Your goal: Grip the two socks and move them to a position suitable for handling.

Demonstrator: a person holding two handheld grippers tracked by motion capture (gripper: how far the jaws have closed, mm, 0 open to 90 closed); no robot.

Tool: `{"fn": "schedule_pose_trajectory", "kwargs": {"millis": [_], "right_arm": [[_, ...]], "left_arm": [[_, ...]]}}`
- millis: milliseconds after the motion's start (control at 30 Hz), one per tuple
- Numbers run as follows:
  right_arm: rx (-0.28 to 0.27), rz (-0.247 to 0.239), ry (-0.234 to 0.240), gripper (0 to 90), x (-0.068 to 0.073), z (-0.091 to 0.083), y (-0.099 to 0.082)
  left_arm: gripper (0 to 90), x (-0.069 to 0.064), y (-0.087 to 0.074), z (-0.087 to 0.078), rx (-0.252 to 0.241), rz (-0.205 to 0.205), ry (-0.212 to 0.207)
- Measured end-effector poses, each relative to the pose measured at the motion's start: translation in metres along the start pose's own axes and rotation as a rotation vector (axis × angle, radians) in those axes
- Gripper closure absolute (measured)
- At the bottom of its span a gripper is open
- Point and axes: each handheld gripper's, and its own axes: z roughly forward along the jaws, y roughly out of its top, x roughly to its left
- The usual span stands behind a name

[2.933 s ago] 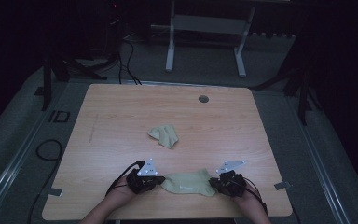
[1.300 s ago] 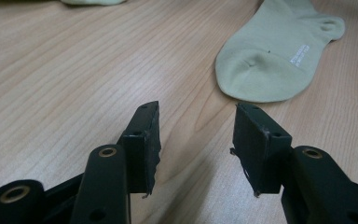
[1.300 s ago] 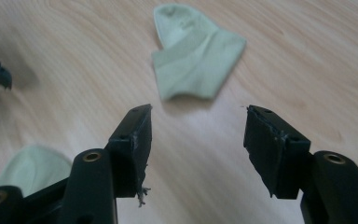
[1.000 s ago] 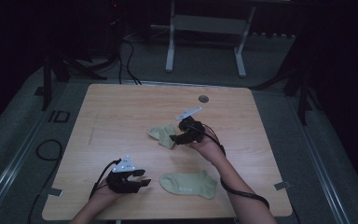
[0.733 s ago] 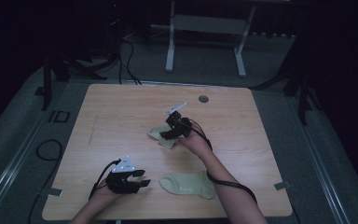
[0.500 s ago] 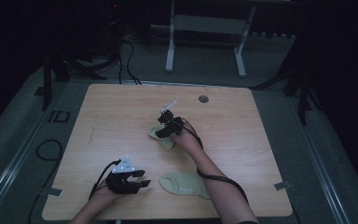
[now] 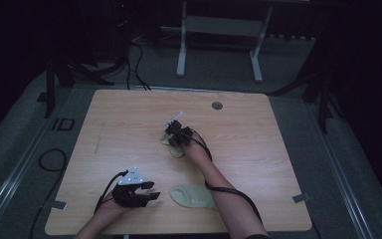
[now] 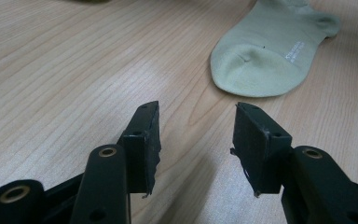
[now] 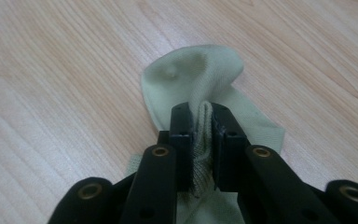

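My right gripper (image 9: 200,116) pinches the crumpled pale-green fabric sock (image 7: 175,147) mid-surface, while the flat pale-green sock (image 8: 272,56) lies just ahead of my left gripper (image 8: 196,135) (fingers parted, empty).

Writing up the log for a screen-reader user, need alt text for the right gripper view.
The right gripper has its two black jaws shut on a pinched fold of a pale green sock, which lies crumpled on a light wooden table. The sock's rounded end bulges up just beyond the jaw tips.
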Motion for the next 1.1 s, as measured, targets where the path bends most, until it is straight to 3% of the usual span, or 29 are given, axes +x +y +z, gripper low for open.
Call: {"fn": "schedule_pose_trajectory", "kwargs": {"millis": [167,333,400,700,933,1100], "right_arm": [[0.026,-0.008,0.026,81.6,-0.004,-0.008,0.000],[0.002,-0.027,0.012,81.7,-0.011,-0.033,-0.002],[0.002,-0.027,0.012,81.7,-0.011,-0.033,-0.002],[-0.030,-0.105,-0.016,81.7,-0.012,-0.085,-0.015],[-0.053,-0.147,-0.021,81.6,-0.006,-0.116,-0.034],[-0.056,-0.175,-0.023,81.6,0.002,-0.120,-0.059]], "left_arm": [[51.0,0.001,-0.001,0.001,0.004,-0.007,-0.005],[48.3,0.003,0.000,0.000,-0.012,-0.028,0.010],[48.3,0.003,0.001,-0.001,-0.015,-0.027,0.011],[48.3,0.003,0.000,0.000,-0.011,-0.017,0.009],[48.3,0.000,0.001,0.001,-0.006,-0.016,0.006],[48.4,-0.001,0.001,0.002,-0.006,-0.015,0.006]]}}
